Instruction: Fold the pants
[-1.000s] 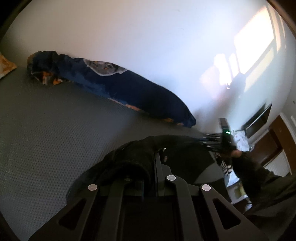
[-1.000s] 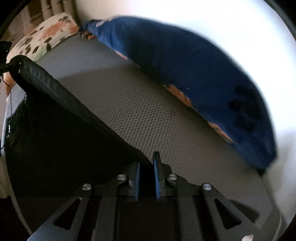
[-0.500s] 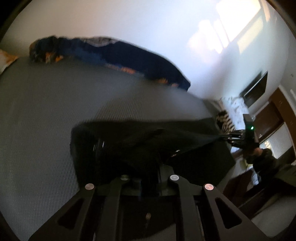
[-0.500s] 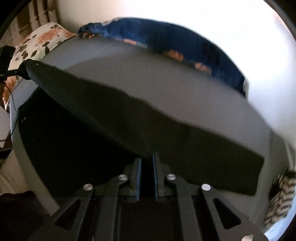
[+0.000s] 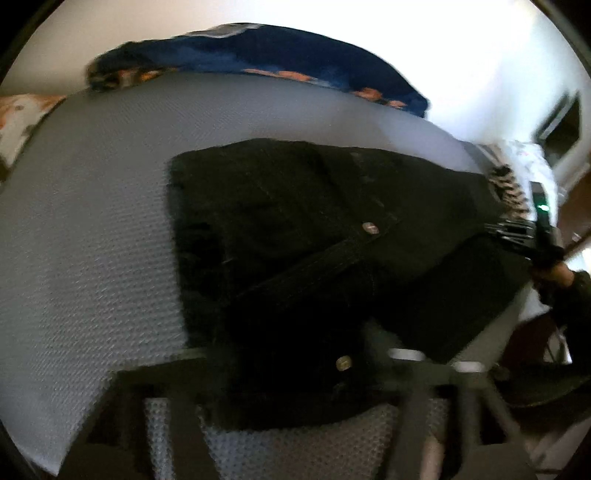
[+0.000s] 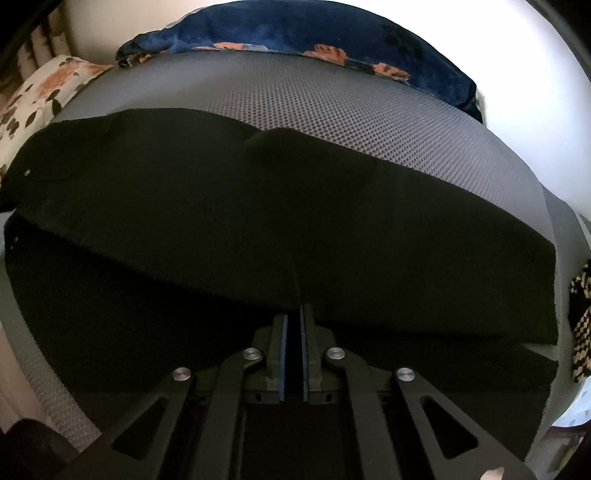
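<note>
Black pants (image 5: pixel 295 236) lie spread on the grey mattress (image 5: pixel 92 221), waistband with metal buttons nearest the left wrist camera. The left gripper (image 5: pixel 295 380) sits low over the waist end; the frame is blurred and its fingers are hidden by the cloth. The right gripper (image 6: pixel 293 314) is shut on the near edge of the pants (image 6: pixel 258 221), whose legs stretch across the mattress (image 6: pixel 369 122) in its view. The right gripper also shows in the left wrist view (image 5: pixel 517 232) at the far end of the pants.
A dark blue patterned blanket (image 6: pixel 295 33) lies rolled along the white wall at the far side. A floral pillow (image 6: pixel 37 96) lies at the left end. A striped cloth (image 6: pixel 580 325) lies at the mattress's right edge.
The pants went from hanging lifted between the two grippers to lying flat on the mattress. Both grippers came down toward the surface.
</note>
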Demonstrator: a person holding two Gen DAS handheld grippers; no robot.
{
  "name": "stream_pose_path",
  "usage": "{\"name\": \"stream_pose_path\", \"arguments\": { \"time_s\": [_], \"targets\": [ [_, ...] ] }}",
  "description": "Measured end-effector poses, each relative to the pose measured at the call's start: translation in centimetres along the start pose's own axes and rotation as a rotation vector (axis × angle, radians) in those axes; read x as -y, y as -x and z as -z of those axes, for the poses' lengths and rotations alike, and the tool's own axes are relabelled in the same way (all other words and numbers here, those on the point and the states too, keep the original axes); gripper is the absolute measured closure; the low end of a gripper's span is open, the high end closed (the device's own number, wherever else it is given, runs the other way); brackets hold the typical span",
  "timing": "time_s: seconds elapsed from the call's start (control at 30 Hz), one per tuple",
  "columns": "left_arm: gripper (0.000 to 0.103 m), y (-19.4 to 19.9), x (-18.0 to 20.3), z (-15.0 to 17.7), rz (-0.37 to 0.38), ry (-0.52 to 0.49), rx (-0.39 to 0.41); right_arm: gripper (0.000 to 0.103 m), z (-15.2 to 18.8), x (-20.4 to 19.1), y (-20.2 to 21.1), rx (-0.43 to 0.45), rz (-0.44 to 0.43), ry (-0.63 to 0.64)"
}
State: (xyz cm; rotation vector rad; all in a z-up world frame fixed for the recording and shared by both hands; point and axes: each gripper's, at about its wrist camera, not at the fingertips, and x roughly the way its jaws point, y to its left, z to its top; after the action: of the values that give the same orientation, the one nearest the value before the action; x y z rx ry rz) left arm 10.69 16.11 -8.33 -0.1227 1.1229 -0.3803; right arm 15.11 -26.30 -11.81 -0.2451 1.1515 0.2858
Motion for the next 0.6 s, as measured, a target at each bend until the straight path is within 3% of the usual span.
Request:
{"name": "stream_pose_path", "arguments": {
  "time_s": [0.1, 0.33, 0.5, 0.6],
  "targets": [
    [0.025, 1.6, -1.1, 1.0, 0.008, 0.074, 0.025, 0.099, 0.0, 0.1, 0.1, 0.011, 0.001, -0.012],
    [0.027, 5.2, -2.1, 3.5, 0.155, 0.356, 0.115, 0.098, 0.4, -0.3, 0.2, 0.023, 0.019, 0.001],
    [0.03, 2.3, -0.8, 3.2, 0.221, 0.498, 0.049, 0.098, 0.6, -0.3, 0.5, 0.03, 0.017, -0.007],
    [0.039, 0.3, -1.5, 3.3, 0.209, 0.576, 0.018, 0.098, 0.6, -0.2, 0.5, 0.035, 0.013, -0.011]
  ]
}}
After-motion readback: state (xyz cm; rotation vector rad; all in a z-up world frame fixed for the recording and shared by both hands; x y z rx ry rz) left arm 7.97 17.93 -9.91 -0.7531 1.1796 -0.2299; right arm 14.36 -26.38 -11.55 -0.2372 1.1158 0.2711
